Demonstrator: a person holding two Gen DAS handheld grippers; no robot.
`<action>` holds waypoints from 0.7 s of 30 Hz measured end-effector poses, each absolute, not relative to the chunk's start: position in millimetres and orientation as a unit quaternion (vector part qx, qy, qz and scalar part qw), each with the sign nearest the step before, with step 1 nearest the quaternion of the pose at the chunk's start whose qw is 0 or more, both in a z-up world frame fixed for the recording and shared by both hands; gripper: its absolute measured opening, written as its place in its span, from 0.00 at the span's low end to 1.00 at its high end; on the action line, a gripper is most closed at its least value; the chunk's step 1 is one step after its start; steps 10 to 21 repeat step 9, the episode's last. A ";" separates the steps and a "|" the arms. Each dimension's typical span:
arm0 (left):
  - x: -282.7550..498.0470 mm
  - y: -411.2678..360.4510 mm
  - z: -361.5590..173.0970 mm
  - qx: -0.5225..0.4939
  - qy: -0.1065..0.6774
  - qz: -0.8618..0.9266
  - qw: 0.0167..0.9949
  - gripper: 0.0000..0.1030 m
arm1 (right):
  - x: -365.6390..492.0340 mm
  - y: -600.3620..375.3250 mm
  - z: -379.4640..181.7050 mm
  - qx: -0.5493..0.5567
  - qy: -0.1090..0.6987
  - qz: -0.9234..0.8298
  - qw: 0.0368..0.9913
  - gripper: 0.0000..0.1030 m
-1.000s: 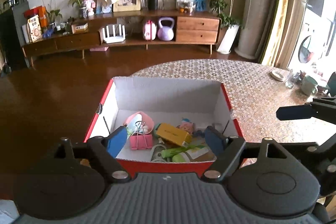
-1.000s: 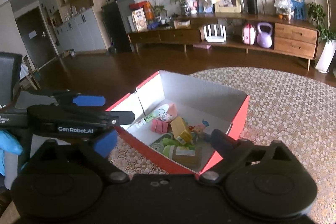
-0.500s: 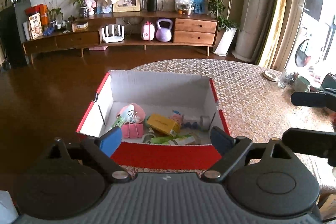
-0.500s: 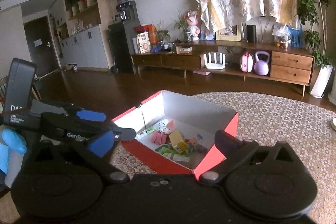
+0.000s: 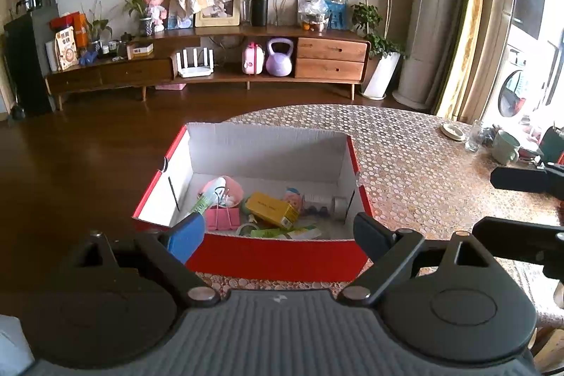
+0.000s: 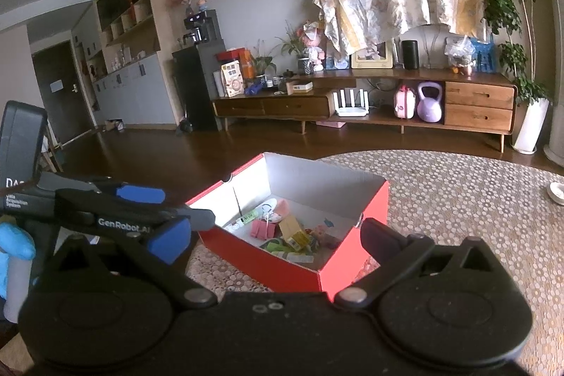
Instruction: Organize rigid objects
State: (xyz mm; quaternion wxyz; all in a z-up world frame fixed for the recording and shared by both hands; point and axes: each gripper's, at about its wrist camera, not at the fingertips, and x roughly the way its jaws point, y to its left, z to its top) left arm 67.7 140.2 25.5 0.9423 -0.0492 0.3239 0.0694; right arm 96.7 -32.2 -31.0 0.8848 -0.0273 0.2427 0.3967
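At the far left of the right wrist view, a hand in a blue glove (image 6: 12,244) holds the left hand-held gripper (image 6: 165,214), which hovers just beside the red box's left corner; its fingers have just been spreading, and in its own view the left hand-held gripper (image 5: 275,233) stands wide apart with nothing between the blue pad and the black one. Ahead of it the red box (image 5: 275,258) sits on the patterned surface (image 5: 405,164), open at the top, white inside. In the box, from left to right, lie a green-labelled tube (image 5: 204,201) leaning on a pink bowl (image 5: 231,187), a pink binder clip (image 5: 222,219) just in front of them, a yellow carton (image 5: 271,208) tilted near the middle, a small pink figure (image 5: 294,196) behind it, and a clear bottle (image 5: 322,201) on its side by the right wall. The right hand-held gripper (image 6: 275,236) is also spread wide and empty, held back from the box's near corner. Farther right on the surface stand a white dish (image 5: 453,131), a glass (image 5: 472,140) and a green mug (image 5: 506,147), well apart from the box.
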 end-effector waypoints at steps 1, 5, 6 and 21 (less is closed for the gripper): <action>67.7 139.3 25.1 -0.049 0.325 0.068 0.942 0.89 | 96.8 -33.1 -32.1 -0.026 0.244 0.396 0.885 1.00; 67.5 136.6 24.3 -0.045 0.327 0.069 0.941 0.89 | 96.3 -38.2 -35.9 -0.022 0.248 0.392 0.886 1.00; 67.1 136.4 24.7 -0.046 0.326 0.070 0.942 0.89 | 95.6 -38.3 -35.9 -0.022 0.248 0.390 0.887 1.00; 68.5 135.2 26.3 -0.045 0.326 0.070 0.942 0.89 | 96.7 -40.5 -36.7 -0.021 0.249 0.385 0.888 1.00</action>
